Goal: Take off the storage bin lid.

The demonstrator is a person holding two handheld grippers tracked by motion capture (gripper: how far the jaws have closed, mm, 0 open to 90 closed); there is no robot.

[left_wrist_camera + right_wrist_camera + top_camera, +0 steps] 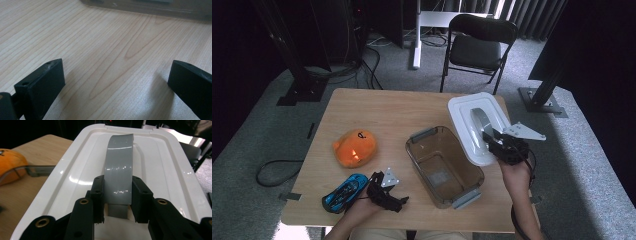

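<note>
Wooden table (377, 115), white lid (160, 170) lengthwise away, right hand-held gripper (117, 195)

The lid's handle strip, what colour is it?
Grey, glossy, on the white lid; the handle strip shows best in the right gripper view.

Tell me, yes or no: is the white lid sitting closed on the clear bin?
No. The white lid is off the clear bin, held by its grey handle in the right gripper.

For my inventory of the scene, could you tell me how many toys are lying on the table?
2: an orange plush toy lies left of the clear bin, and a blue toy car lies at the near edge beside the left gripper. None appear hidden.
</note>
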